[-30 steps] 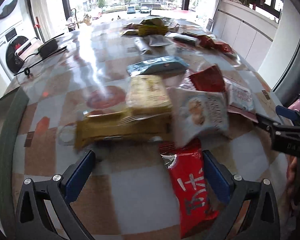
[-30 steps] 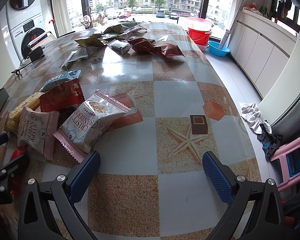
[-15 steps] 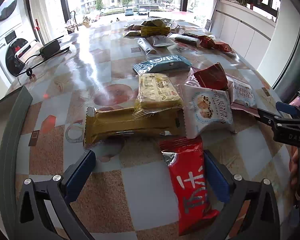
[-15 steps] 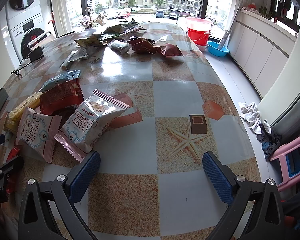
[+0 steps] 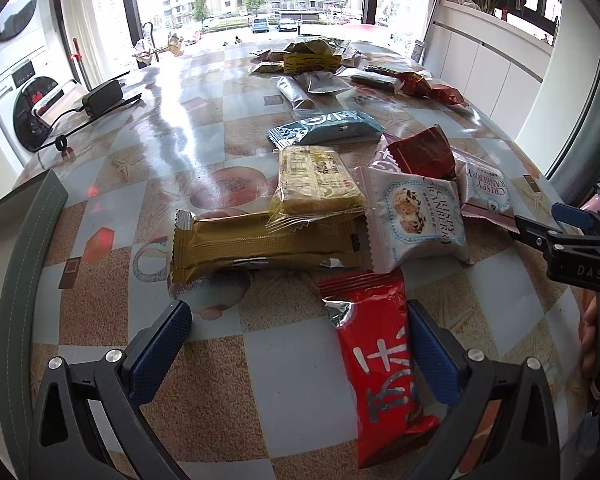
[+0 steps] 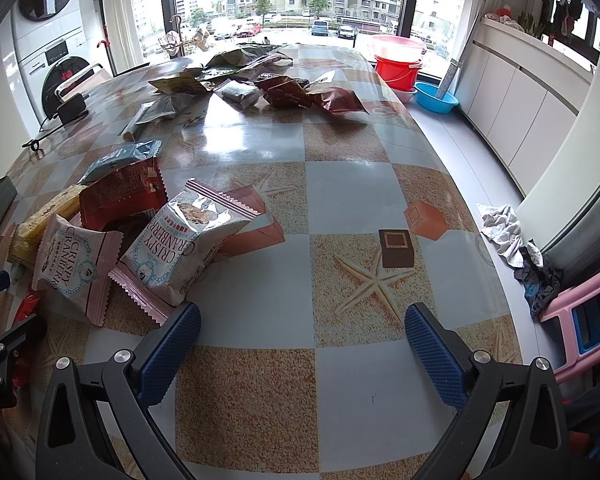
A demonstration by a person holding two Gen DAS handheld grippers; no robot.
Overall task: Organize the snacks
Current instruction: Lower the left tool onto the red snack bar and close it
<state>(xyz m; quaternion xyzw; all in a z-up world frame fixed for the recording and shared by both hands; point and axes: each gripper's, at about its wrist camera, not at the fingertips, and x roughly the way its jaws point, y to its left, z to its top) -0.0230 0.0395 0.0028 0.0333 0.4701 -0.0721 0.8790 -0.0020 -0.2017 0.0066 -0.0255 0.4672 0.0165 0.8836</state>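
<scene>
Your left gripper has pulled back slightly, jaws still spread; the red packet lies just inside its right finger. Your right gripper stays open over the bare table.

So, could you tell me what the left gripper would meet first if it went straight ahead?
Probably the gold-wrapped bar, lying crosswise ahead of the open left gripper; the red packet already sits beside its right finger.

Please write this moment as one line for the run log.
left gripper: open, red snack packet between jaws | right gripper: open, empty | snacks unsorted on table
</scene>
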